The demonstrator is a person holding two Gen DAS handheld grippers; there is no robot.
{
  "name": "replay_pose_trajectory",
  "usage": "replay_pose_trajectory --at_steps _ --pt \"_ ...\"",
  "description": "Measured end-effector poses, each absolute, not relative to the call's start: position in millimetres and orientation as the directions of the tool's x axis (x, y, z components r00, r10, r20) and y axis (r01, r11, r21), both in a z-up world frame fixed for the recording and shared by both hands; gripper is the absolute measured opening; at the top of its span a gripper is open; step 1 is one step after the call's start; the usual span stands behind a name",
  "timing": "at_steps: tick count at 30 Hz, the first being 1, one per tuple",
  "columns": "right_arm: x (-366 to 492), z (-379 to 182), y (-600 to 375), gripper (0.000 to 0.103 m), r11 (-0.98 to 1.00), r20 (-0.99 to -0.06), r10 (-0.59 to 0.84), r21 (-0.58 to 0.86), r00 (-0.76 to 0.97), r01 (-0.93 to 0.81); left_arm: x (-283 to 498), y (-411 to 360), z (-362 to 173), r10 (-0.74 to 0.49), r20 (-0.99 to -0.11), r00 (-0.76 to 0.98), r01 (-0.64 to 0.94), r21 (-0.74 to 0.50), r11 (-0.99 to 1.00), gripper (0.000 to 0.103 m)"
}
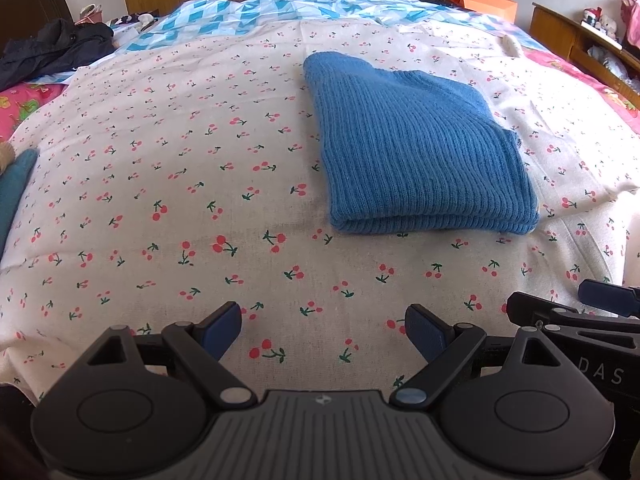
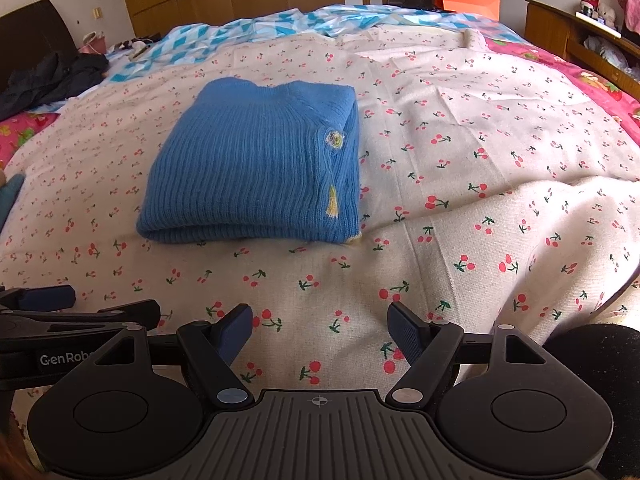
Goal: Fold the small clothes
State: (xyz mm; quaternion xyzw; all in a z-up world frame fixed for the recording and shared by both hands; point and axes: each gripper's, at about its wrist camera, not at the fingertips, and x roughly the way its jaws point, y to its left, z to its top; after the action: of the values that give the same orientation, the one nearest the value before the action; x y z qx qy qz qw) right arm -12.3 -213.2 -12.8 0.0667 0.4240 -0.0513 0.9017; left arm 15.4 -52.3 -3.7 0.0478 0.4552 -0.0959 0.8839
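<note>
A small blue ribbed knit sweater (image 1: 416, 148) lies folded into a thick rectangle on the cherry-print sheet (image 1: 160, 184). In the right wrist view the sweater (image 2: 256, 168) shows a small yellow-green decoration along its right edge. My left gripper (image 1: 323, 330) is open and empty, near the bed's front edge, well short of the sweater. My right gripper (image 2: 320, 330) is open and empty too, beside the left one. The right gripper's fingers (image 1: 608, 298) show at the right edge of the left wrist view; the left gripper's fingers (image 2: 44, 298) show at the left of the right wrist view.
A dark jacket (image 1: 52, 50) lies at the far left of the bed. A blue-and-white checked cover (image 1: 224, 20) lies at the back. A teal cloth (image 1: 16, 184) is at the left edge. An orange box (image 1: 484, 0) and wooden shelves (image 1: 580, 40) stand at the far right.
</note>
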Motion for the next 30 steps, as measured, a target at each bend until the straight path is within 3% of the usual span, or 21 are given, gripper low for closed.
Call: replay_pose_trajectory --at_steps 30 --pt "-13.0 -11.0 -213.8 0.076 0.985 -0.784 -0.04 0.074 0.62 0.157 16.2 -55.3 -3.5 -0.11 -0.825 0.554 0.208 0.01 0.978 0.092"
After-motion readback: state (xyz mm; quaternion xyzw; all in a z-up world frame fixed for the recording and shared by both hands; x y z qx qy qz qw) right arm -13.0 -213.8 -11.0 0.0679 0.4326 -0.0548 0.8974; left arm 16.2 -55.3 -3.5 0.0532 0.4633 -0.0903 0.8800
